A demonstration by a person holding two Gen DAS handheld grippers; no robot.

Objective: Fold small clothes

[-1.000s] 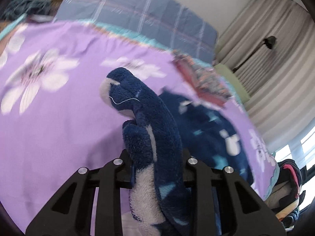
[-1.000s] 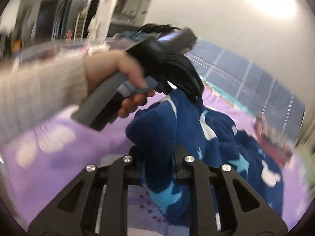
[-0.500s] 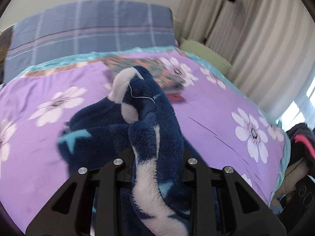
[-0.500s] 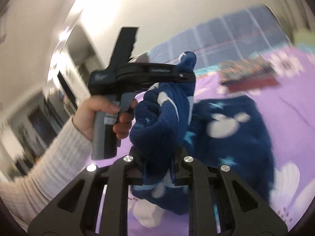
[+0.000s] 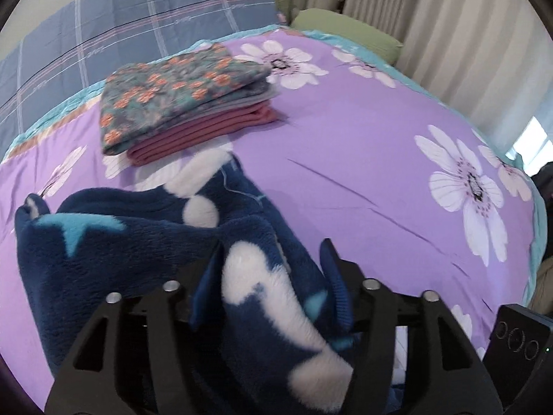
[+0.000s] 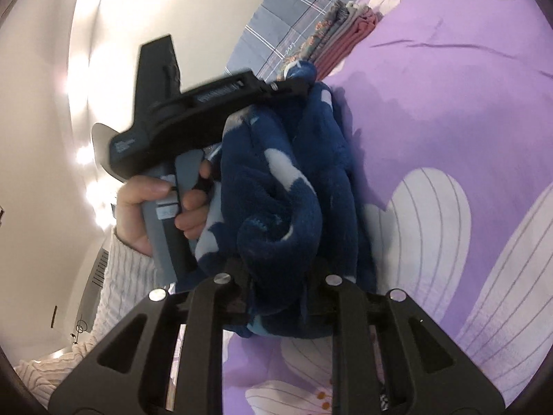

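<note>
A dark blue fleece garment (image 5: 103,242) with white and light blue shapes lies bunched on the purple flowered bedsheet (image 5: 380,155). Part of it runs up between the pads of my left gripper (image 5: 269,259), whose jaws are opening; the right pad stands off the fabric. In the right wrist view a hand holds that left gripper (image 6: 297,84) over the far end of the garment (image 6: 276,180). My right gripper (image 6: 280,266) pinches a rolled fold at the near end, its jaws easing slightly.
A stack of folded clothes (image 5: 179,100), flowered on top and dusty red below, sits just beyond the garment, also seen as the stack (image 6: 345,31). Behind it lie a blue plaid quilt (image 5: 138,27) and a green pillow (image 5: 345,31). Curtains (image 5: 449,34) hang at the right.
Both grippers carried the garment across the bed to just before the folded stack and lowered it onto the sheet. The left jaws have spread apart. The right gripper rolled onto its side.
</note>
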